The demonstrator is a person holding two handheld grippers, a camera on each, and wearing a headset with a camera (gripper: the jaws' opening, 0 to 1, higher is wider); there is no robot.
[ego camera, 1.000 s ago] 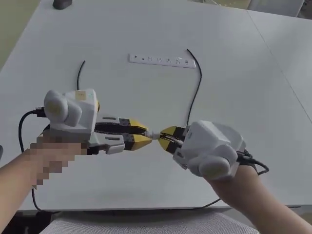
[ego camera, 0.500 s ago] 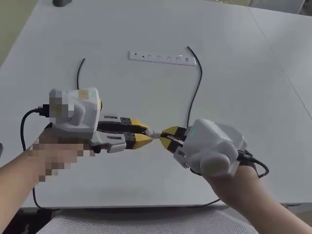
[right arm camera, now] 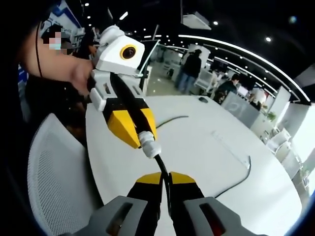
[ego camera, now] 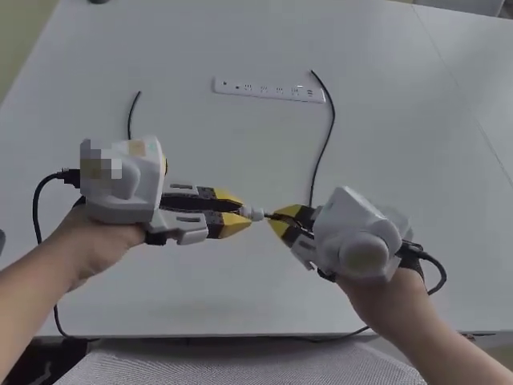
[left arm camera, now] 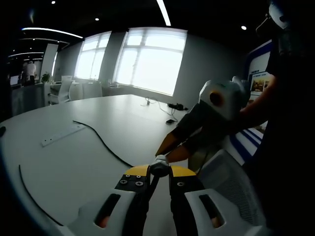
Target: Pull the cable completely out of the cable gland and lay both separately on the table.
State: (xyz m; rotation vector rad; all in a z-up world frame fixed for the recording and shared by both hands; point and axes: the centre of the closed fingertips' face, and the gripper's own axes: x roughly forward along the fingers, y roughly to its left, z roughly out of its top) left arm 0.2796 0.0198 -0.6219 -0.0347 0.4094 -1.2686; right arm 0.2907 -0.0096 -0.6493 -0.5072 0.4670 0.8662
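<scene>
Near side of the power strip point(ego camera: 268, 89), above the table point(ego camera: 417, 160) — left gripper point(ego camera: 240, 218) is clamping the white cable gland point(ego camera: 255, 214), right gripper point(ego camera: 279, 219) is pinching the black cable point(right arm camera: 159, 163) just beside it. Pull-out step is running, cable not yet free. Next move is calling for drawing the grippers apart, straight along the cable.

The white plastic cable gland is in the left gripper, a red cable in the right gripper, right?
No: the thin cable is black, not red, as the right gripper view shows. The left gripper does hold the white plastic cable gland.
</scene>
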